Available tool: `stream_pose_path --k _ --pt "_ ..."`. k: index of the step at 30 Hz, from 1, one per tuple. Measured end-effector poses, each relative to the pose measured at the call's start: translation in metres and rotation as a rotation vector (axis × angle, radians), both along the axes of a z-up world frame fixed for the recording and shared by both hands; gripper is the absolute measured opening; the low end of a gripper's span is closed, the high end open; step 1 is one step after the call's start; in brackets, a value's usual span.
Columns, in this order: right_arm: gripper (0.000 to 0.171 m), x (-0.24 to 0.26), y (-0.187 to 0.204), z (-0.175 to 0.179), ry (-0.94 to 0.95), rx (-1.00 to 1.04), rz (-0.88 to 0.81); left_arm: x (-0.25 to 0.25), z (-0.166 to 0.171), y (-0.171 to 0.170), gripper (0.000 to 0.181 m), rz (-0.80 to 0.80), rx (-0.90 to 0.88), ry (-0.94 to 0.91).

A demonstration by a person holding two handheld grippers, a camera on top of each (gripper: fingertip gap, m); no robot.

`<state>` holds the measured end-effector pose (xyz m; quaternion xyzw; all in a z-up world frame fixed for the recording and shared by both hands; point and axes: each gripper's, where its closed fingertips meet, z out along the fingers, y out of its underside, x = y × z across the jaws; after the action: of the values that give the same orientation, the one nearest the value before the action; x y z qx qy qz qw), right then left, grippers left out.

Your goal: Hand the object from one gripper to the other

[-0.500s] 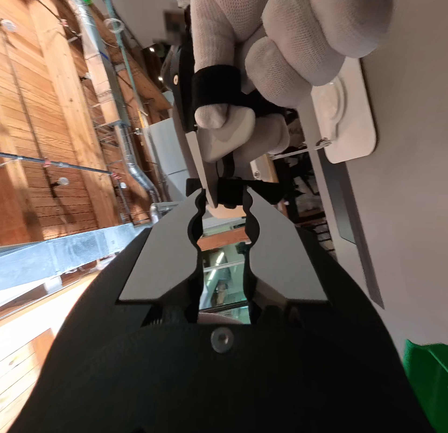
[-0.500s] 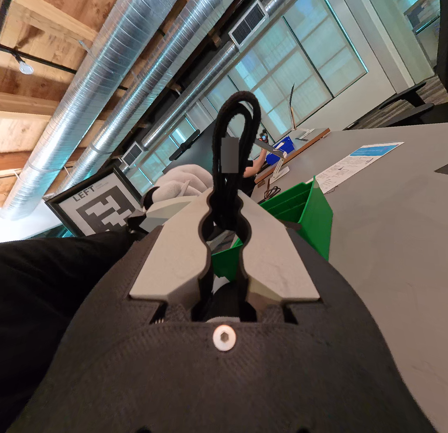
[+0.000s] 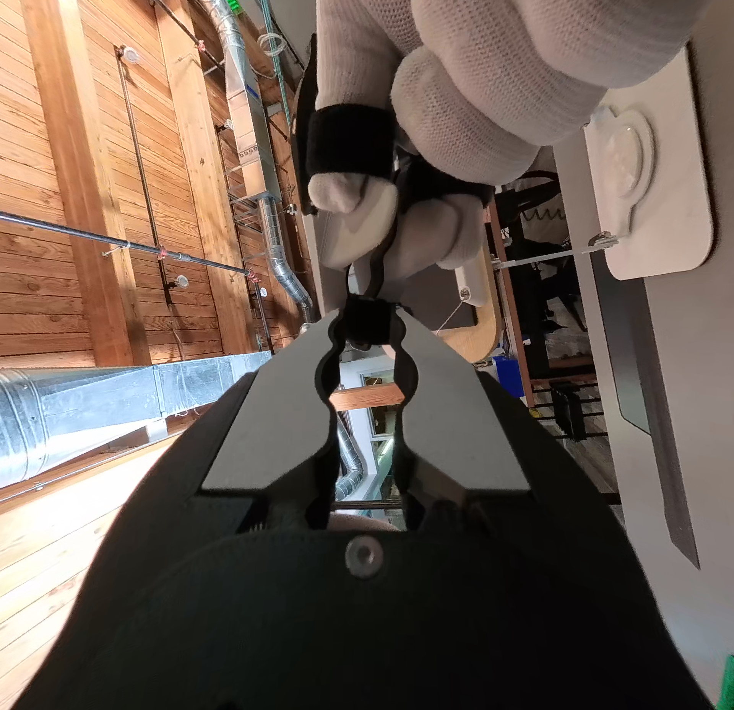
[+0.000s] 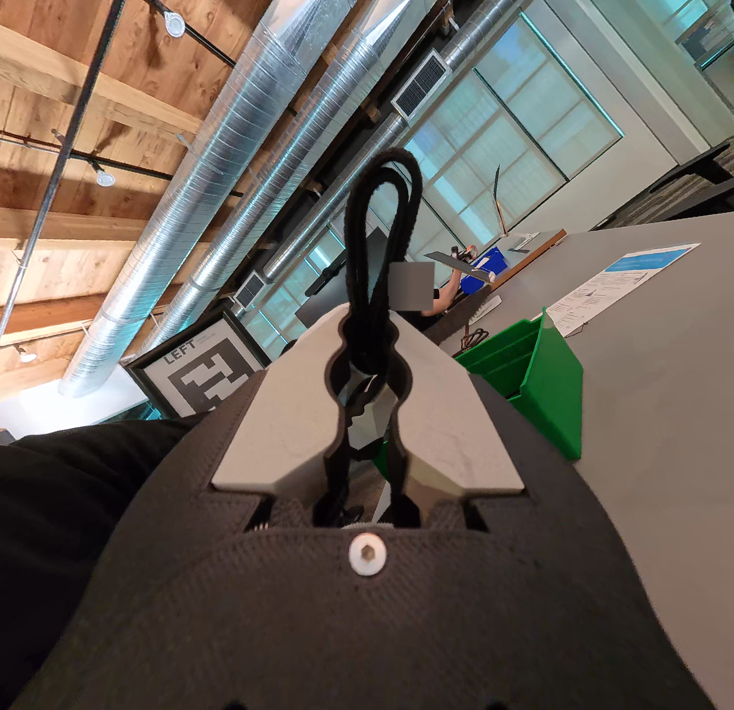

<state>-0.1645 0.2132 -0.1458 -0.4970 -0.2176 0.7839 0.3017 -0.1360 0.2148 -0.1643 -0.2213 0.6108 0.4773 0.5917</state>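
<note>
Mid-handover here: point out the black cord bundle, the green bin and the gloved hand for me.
black cord bundle (image 4: 381, 230), right wrist view, on the loop standing above the fingertips.
green bin (image 4: 552, 389), right wrist view, on its near outer wall.
gloved hand (image 3: 476, 75), left wrist view, on the knuckles of the white glove.

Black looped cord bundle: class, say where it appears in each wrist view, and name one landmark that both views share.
Left wrist view: upper centre, the black looped cord bundle sits between the left hand-held gripper's fingertips, under a white-gloved hand.
Right wrist view: centre, its loop rises from the shut right hand-held gripper.
Shared landmark: the grey tabletop.
</note>
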Motion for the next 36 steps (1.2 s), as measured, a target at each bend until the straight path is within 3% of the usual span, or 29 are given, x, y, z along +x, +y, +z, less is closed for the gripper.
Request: stream_pose_path --k 12,20,28,36 --pt "0.014 0.001 0.001 0.001 0.017 -0.027 0.004 0.005 0.004 0.0 0.004 0.016 -0.102 -0.042" --pt "0.019 0.003 0.003 0.001 0.022 0.004 -0.004 0.006 0.008 0.001 0.003 0.027 -0.147 -0.056" --pt "0.035 0.007 0.005 0.006 0.052 0.049 -0.025 0.004 0.02 -0.002 0.003 0.009 -0.284 -0.179" --pt "0.036 0.009 -0.003 0.01 0.056 0.106 0.01 0.0 0.026 -0.001 0.003 0.012 -0.283 -0.174"
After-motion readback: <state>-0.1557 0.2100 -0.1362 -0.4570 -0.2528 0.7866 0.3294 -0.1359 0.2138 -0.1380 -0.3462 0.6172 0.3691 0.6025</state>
